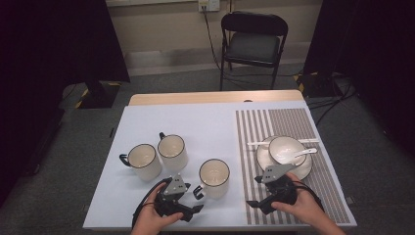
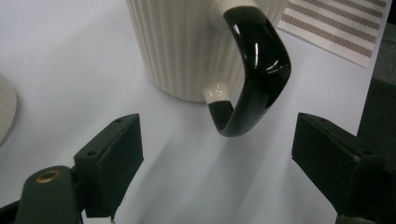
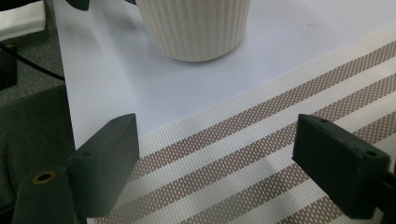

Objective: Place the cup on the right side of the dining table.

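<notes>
The mug (image 1: 214, 177) sits on the white table cover near the front edge, just ahead of the left gripper (image 1: 192, 201). No words, brand or label can be read on the mug or grippers.

Left gripper: jaws wide apart, holding nothing. In the left gripper view the mug's black handle (image 2: 254, 74) hangs btwn the 2 jaws but touches neither. There is bare white cover on both sides of the handle, so room is open there. The front table edge is close behind the gripper.

Right gripper (image 1: 256, 199): jaws also wide, holding nothing, over the striped mat (image 1: 288, 122) near its left edge. The right gripper view shows the mug's bottom just past where mat meets cover.

The mug is cream w/ thin ribs running up its side, a dark rim, and a shiny black bent handle w/ cream ends where it joins.

Farther out, 2 more mugs (image 1: 156, 155) stand close together to the left. On the mat sits a bowl (image 1: 287, 149) on a plate (image 1: 304, 170) w/ spoons.
</notes>
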